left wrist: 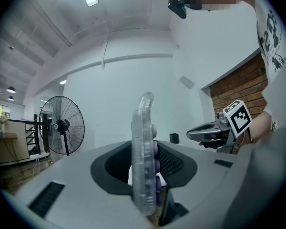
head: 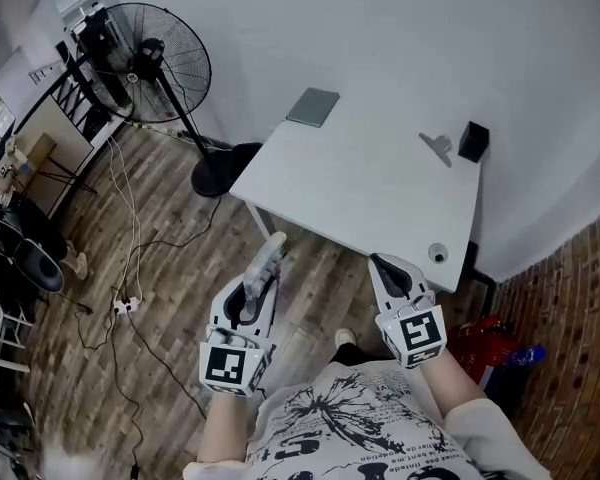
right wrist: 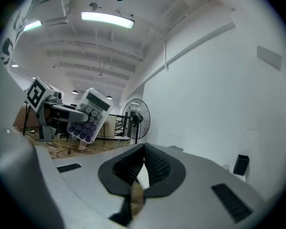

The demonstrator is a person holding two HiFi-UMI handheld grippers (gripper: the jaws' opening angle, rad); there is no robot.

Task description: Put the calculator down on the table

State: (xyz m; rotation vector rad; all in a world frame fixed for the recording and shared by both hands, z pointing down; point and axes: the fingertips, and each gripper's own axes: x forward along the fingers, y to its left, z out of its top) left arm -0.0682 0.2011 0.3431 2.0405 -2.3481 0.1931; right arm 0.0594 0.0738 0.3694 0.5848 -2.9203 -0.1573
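Left tongs (head: 254, 290) clamped; right tongs (head: 381, 262) closed.

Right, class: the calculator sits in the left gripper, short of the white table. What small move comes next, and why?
Probably carry the left gripper forward until it is over the bare table. Its fingers clamp the calculator on edge, and in the head view it hangs above the wooden floor, short of the table's near edge.

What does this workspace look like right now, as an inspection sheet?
Surface: white table, ahead of both grippers.
Job's things: calculator, not on the table, held on edge.
Clutter: grey flat slab, black box, small round item on the table.
Grippers: left gripper shut on calculator; right gripper shut, empty.
Cables: cords and power strip on the floor.
Surroundings: standing fan, brick wall.
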